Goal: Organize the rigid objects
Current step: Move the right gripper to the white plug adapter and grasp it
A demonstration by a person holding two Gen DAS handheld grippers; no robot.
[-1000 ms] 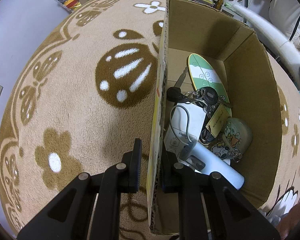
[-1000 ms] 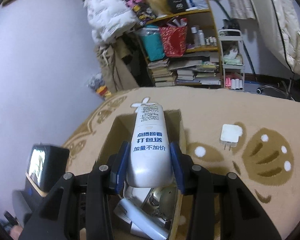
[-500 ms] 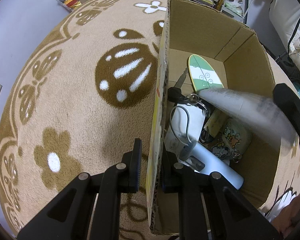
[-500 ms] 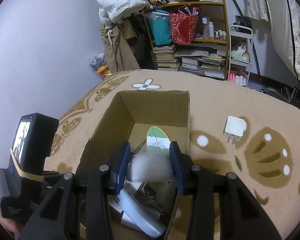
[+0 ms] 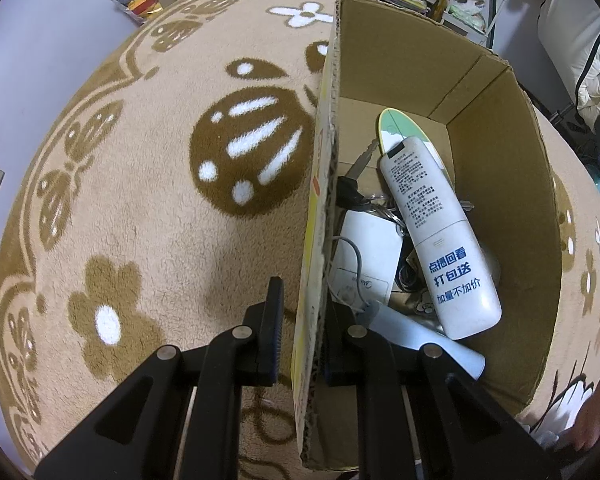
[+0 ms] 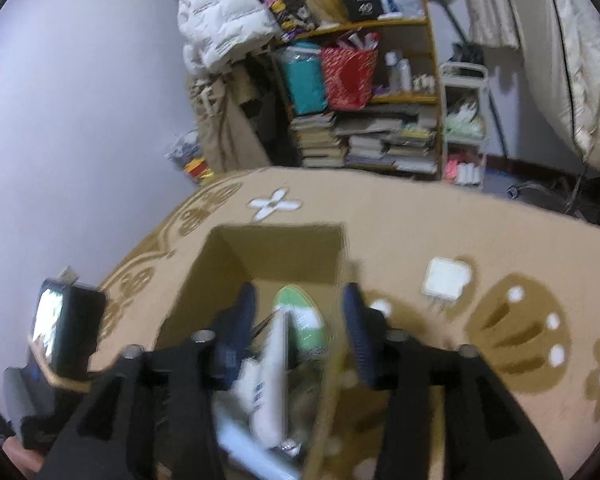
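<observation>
My left gripper (image 5: 304, 300) is shut on the near side wall of the open cardboard box (image 5: 496, 128), one finger outside and one inside. A white remote (image 5: 440, 240) with blue print lies slanted inside the box on top of keys (image 5: 352, 192), a white adapter (image 5: 364, 252), a pale blue tube (image 5: 420, 340) and a green-and-white oval board (image 5: 392, 124). My right gripper (image 6: 298, 300) hovers above the box (image 6: 276, 248), its jaws opening. The remote (image 6: 270, 380) lies below them, touched by neither pad.
The box stands on a beige carpet with brown flower and ladybird patterns. A white plug adapter (image 6: 446, 282) lies on the carpet right of the box. A cluttered shelf (image 6: 360, 120) with books and bags stands behind. A hand (image 5: 592, 420) shows at the lower right.
The right gripper carried the white remote down into the box and let go of it. The remote now rests on the items inside. The left gripper kept its hold on the wall.
</observation>
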